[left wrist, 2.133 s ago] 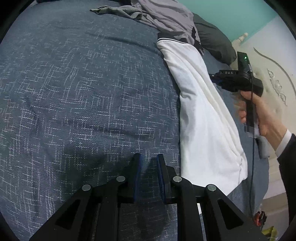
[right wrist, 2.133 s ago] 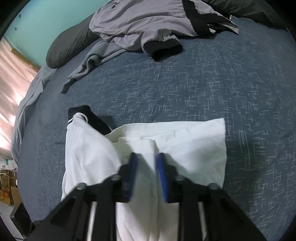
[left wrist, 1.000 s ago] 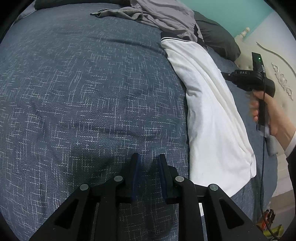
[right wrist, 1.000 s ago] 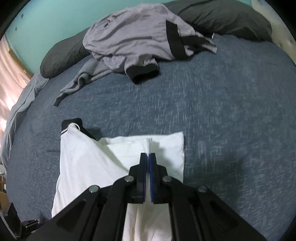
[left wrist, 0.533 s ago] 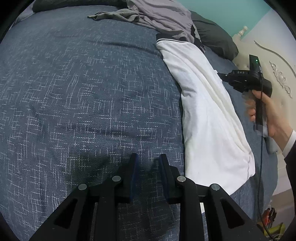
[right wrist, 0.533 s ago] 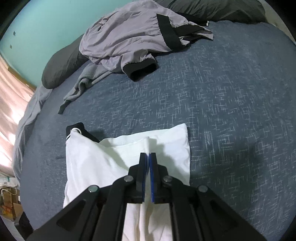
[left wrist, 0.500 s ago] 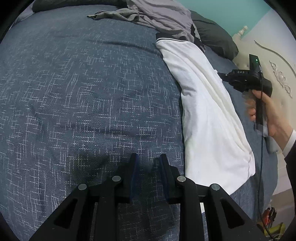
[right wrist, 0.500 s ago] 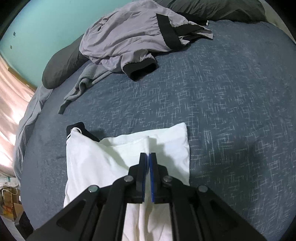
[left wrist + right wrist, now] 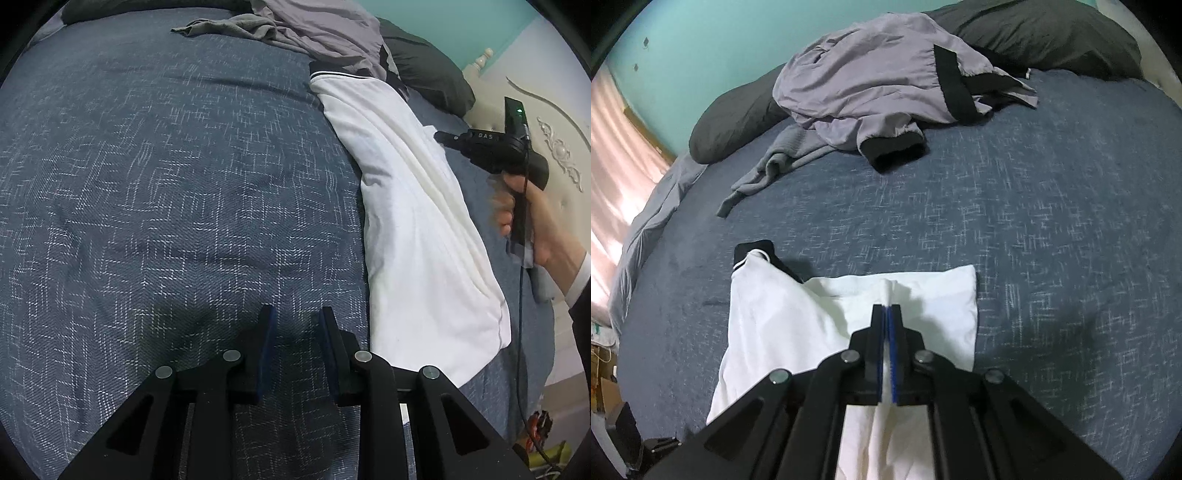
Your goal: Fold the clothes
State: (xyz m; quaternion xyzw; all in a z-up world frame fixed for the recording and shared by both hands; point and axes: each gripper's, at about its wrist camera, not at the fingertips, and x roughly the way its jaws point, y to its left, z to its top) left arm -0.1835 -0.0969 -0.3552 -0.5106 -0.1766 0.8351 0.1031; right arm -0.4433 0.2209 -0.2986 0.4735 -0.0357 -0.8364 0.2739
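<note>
In the left wrist view, the left gripper (image 9: 295,332) is hovering over the dark blue bedspread (image 9: 166,184), its blue-padded fingers (image 9: 266,343) standing a little apart with nothing between them. Just to its right, the white garment (image 9: 413,229) is lying in a long folded strip along the bed, its dark-trimmed end pointing toward the far pillows. At the right edge, a hand (image 9: 532,225) in a dark sleeve with a white cuff is gripping the handle of the right gripper (image 9: 443,137), whose front end is reaching over the white cloth; its fingertips are not clear from this angle. A grey jacket (image 9: 325,33) is lying crumpled at the head of the bed, next to a dark pillow (image 9: 428,74).

In the right wrist view, the right gripper (image 9: 886,314) is pointing down at the white garment (image 9: 783,325), and its fingers (image 9: 877,339) are pressed together, pinching a raised ridge of the white fabric near the garment's far edge. The cloth is spreading flat to both sides of the pinch. Beyond it, well apart, the grey jacket (image 9: 871,81) with black cuffs is sitting heaped against two dark pillows (image 9: 1041,33), under a turquoise wall (image 9: 701,44).
</note>
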